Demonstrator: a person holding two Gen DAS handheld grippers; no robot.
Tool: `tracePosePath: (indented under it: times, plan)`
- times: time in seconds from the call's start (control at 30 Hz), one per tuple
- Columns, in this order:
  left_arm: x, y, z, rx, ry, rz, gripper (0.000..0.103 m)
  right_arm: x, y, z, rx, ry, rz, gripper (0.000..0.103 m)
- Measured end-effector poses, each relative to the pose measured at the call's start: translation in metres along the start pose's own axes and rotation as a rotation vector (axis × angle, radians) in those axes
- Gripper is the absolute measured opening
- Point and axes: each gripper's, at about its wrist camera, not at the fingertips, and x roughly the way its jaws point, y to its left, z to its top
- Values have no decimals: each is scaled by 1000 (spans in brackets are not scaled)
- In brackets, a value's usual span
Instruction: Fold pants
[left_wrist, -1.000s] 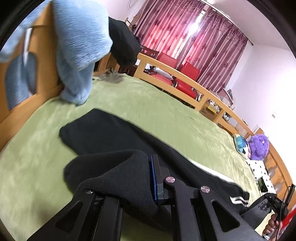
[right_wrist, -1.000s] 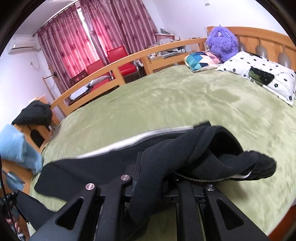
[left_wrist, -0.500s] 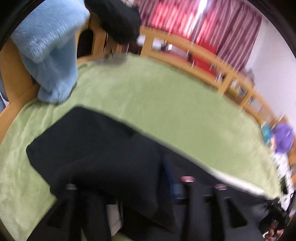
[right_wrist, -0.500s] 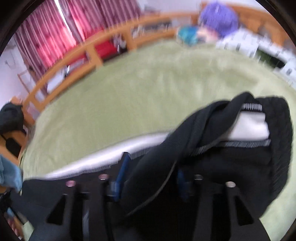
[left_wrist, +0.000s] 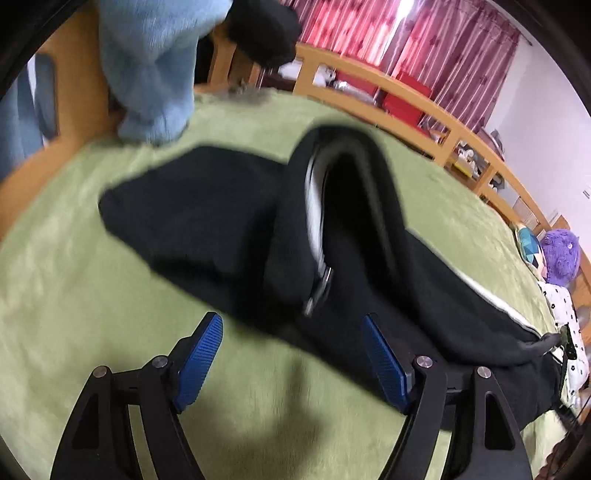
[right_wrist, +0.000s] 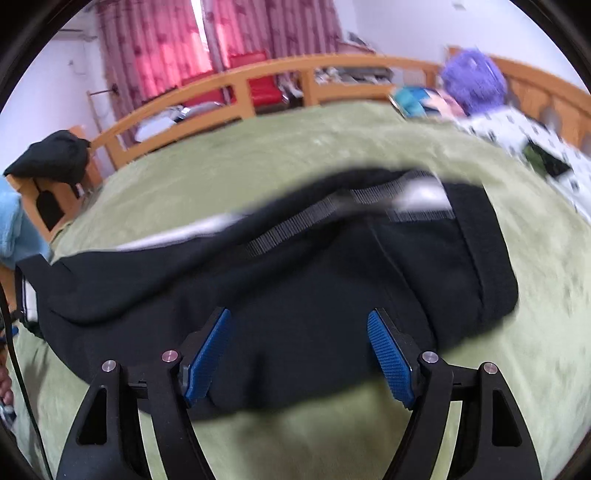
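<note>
Black pants (left_wrist: 207, 221) with a white side stripe lie folded lengthwise on the green bedspread (left_wrist: 92, 314). In the left wrist view the cuff end is doubled over and bunched in the middle. My left gripper (left_wrist: 291, 347) is open and empty, just short of the fabric's near edge. In the right wrist view the waistband end of the pants (right_wrist: 332, 280) lies flat with its grey elastic band showing. My right gripper (right_wrist: 299, 345) is open and empty, its blue pads (right_wrist: 207, 354) over the near edge of the fabric.
A light blue garment (left_wrist: 155, 55) and a black garment (left_wrist: 262, 29) hang on the wooden footboard. A wooden rail (right_wrist: 236, 88) runs along the far side. A purple plush toy (right_wrist: 472, 81), a patterned cushion and a spotted pillow (right_wrist: 517, 129) lie at the head.
Both grippers were shut on the pants and carried the raised fabric forward. Both have now opened and let go, and the fabric lies on the bed.
</note>
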Motion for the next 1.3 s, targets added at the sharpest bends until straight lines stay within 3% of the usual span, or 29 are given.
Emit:
tracePosePath:
  times: [0.2,0.33,0.4,0.5,0.53,0.6,0.63,0.67,0.7,0.77,0.9,1.03,1.3]
  plan:
    - [41,9,-5,-94,55,-96,74,35,-32,-32,178,112,34,75]
    - [63,16,5,-171,51,-134,73,40,-43,-29,285,40,52,78]
    - [73,18,9,-210,53,-118,72,45,-48,-25,337,22,50,78]
    - [83,20,12,-246,41,-121,71,57,-50,-20,372,10,47,86]
    - [85,19,14,-247,39,-116,69,61,-46,-16,353,6,30,88]
    - [87,20,15,-262,24,-85,51,68,-40,-10,337,4,8,88]
    - [88,22,15,-267,23,-71,46,71,-38,-8,339,-1,-2,84]
    - [86,24,15,-267,17,-72,35,75,-36,-6,343,-11,-7,62]
    - [83,27,15,-257,6,-70,24,78,-36,-4,348,-14,-4,48]
    - [72,30,17,-228,-9,-83,20,79,-40,1,362,-16,19,21]
    - [40,31,17,-219,-29,-118,18,49,-33,2,327,-79,2,17]
    - [-4,30,2,-176,-42,-132,18,10,-42,-5,331,-89,50,16]
    - [-80,57,-80,-131,35,-115,17,-53,-78,-59,314,-36,49,16]
